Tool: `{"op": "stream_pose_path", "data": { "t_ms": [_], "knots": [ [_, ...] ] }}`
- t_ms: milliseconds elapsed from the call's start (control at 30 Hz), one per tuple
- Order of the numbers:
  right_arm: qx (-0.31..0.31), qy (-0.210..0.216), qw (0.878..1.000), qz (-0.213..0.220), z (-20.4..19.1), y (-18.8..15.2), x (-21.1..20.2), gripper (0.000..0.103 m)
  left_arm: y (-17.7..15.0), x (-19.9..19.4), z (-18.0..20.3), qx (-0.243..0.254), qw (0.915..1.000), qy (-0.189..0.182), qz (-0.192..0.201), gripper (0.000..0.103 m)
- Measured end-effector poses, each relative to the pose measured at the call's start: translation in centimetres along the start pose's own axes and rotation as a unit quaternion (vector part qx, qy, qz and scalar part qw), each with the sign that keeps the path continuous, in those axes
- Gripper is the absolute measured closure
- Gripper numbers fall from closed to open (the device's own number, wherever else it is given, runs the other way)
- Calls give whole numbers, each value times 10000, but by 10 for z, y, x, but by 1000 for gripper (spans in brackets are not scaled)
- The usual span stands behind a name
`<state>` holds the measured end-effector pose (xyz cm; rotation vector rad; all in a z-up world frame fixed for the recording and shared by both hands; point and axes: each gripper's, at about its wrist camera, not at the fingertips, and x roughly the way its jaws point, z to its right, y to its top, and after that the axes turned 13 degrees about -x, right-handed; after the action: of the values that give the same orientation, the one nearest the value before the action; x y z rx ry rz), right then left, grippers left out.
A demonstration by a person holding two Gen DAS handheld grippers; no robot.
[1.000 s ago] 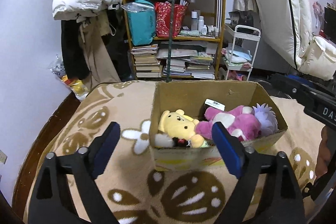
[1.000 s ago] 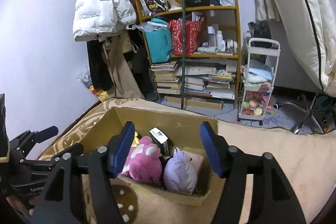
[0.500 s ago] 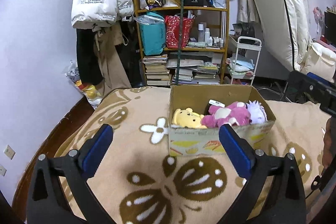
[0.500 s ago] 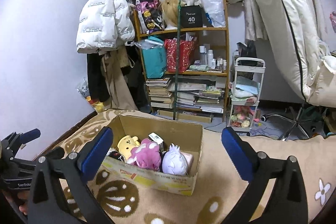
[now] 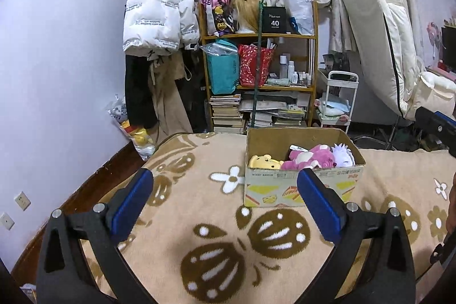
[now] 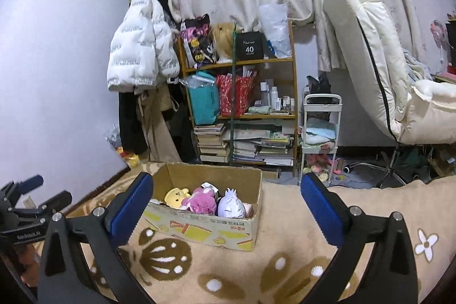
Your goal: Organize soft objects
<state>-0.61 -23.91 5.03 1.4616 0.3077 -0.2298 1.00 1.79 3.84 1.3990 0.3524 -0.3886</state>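
Note:
A cardboard box (image 5: pixel 302 190) (image 6: pixel 205 227) stands on a beige blanket with brown flower shapes (image 5: pixel 199 232). In it lie a yellow bear plush (image 5: pixel 262 161) (image 6: pixel 177 194), a pink bear plush (image 5: pixel 310 158) (image 6: pixel 201 201) and a pale purple plush (image 5: pixel 343 154) (image 6: pixel 230 205). My left gripper (image 5: pixel 225 201) is open and empty, well back from the box and to its left. My right gripper (image 6: pixel 225 204) is open and empty, back from the box. The left gripper also shows at the left edge of the right wrist view (image 6: pixel 25 204).
A wooden shelf (image 5: pixel 259 87) with books, bags and bottles stands behind the bed. A white puffer jacket (image 5: pixel 156 19) hangs on the left. A white trolley (image 6: pixel 319 144) and a cream folded mattress (image 6: pixel 370 53) stand on the right.
Both grippers have pulled back and up from the box, so it looks smaller and farther away. The right gripper's jaws have opened wider. The plush toys stay in the box.

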Motion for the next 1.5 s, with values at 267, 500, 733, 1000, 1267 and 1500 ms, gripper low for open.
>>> {"op": "stream_pose_path", "data": {
  "t_ms": [267, 500, 733, 1000, 1267, 1500],
  "knots": [
    [34, -72, 9999, -108, -3, -9, -18, 0, -9, -21, -3, 48, 9999, -84, 29, 3],
    [11, -127, 9997, -197, -4, -15, -24, 0, -13, -21, -10, -91, 9999, -79, -56, 3],
    [-92, -137, 9996, -245, -8, -17, -21, 0, -14, -12, -19, -253, 9996, 1, -113, 3],
    [-155, -137, 9991, -373, -7, -23, -10, 0, -14, -3, -16, -241, 9996, -18, -120, 3],
    [-212, -152, 9986, -461, -9, -26, -2, 0, -16, 6, -14, -230, 9996, 13, -189, 3],
    [-208, -154, 9984, -502, -8, -28, 0, 0, -17, 9, -11, -194, 9996, 21, -216, 3]
  ]
}}
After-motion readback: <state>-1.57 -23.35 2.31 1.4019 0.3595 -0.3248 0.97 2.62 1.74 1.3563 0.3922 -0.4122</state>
